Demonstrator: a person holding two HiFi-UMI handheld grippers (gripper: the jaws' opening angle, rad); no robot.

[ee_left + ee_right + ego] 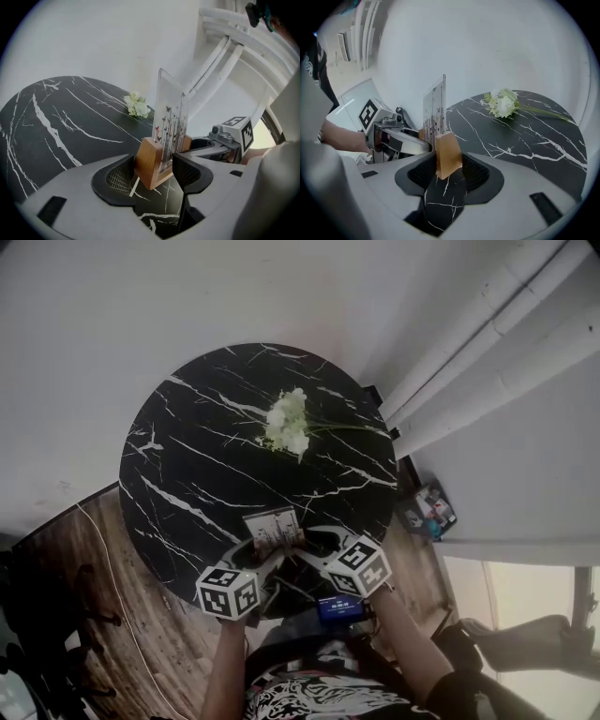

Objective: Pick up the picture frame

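The picture frame (273,526) is a clear panel printed with butterflies, standing in a wooden base block. It hangs just above the near edge of the round black marble table (187,465). My left gripper (152,176) is shut on one end of the wooden base (149,164), the panel (170,125) rising upright from it. My right gripper (449,171) is shut on the other end of the base (448,153). Both grippers (265,549) (307,542) meet at the frame from either side. Each shows in the other's view: the right gripper (206,145), the left gripper (401,143).
A bunch of white flowers (289,425) (137,106) (502,104) lies on the far half of the table. White pipes (487,343) run along the wall at right. A small lit screen (339,607) sits by my right hand. Clutter (431,509) lies on the floor.
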